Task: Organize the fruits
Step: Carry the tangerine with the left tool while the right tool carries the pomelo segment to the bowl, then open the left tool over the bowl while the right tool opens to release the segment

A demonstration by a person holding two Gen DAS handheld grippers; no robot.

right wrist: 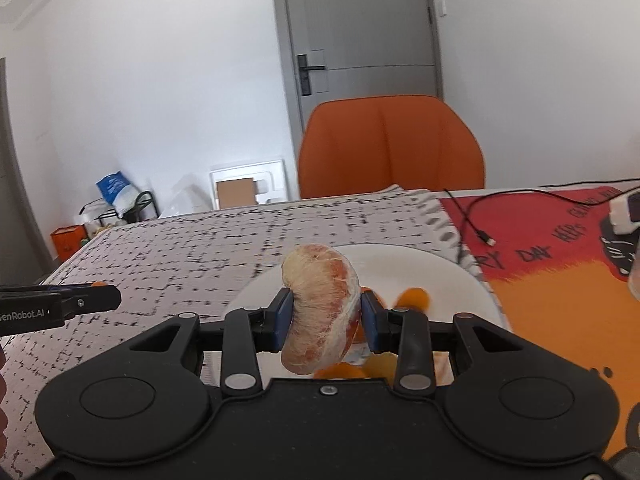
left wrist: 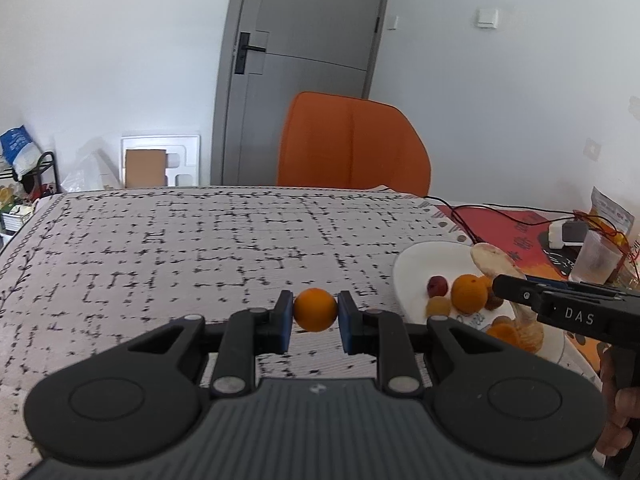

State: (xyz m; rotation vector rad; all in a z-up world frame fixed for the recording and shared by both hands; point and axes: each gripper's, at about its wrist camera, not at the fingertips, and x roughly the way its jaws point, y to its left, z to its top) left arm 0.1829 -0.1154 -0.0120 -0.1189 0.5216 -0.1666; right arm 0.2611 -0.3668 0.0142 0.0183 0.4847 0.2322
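My left gripper [left wrist: 315, 314] is shut on a small orange fruit [left wrist: 315, 309] and holds it above the patterned tablecloth. My right gripper [right wrist: 325, 312] is shut on a large peeled grapefruit segment [right wrist: 320, 306], held over a white plate [right wrist: 440, 276]. In the left wrist view the plate [left wrist: 424, 264] lies to the right with an orange [left wrist: 469, 293], a dark red fruit [left wrist: 437, 286], a small yellowish fruit [left wrist: 437, 306] and peeled segments [left wrist: 516, 334]. The right gripper's body [left wrist: 568, 312] reaches over that plate, with the grapefruit segment [left wrist: 494, 264] at its tip.
An orange chair [left wrist: 352, 148] stands behind the table's far edge. A red-orange mat [right wrist: 560, 264] with a black cable [right wrist: 472, 224] and a white device [right wrist: 624, 212] lies right of the plate. A plastic cup [left wrist: 596, 258] stands at far right. The left gripper's side [right wrist: 60, 304] shows at left.
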